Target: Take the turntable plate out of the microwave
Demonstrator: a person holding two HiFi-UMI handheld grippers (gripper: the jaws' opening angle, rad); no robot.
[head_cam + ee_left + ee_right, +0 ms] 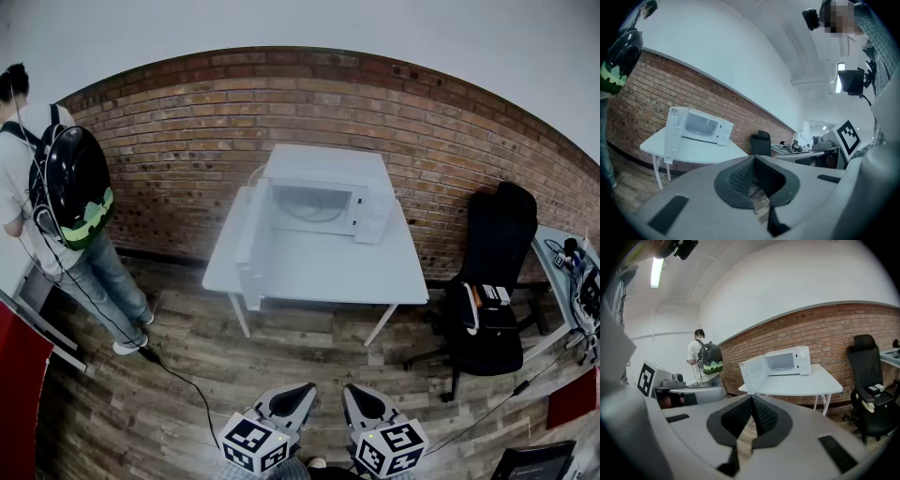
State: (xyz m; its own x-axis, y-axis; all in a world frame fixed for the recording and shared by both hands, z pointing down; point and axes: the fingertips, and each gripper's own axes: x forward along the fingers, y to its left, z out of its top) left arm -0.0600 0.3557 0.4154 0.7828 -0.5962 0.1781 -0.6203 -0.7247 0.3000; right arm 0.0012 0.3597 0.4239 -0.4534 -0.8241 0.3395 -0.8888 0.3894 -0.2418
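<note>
Rough brick wall; wooden floor

Even cool indoor light, ceiling strip lamp glaring, strong fisheye bending, dark vignetted corners

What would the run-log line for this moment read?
phase: pre-reach | microwave: door open, on table | turntable plate: inside | left claw: shut, empty | right claw: shut, empty
</note>
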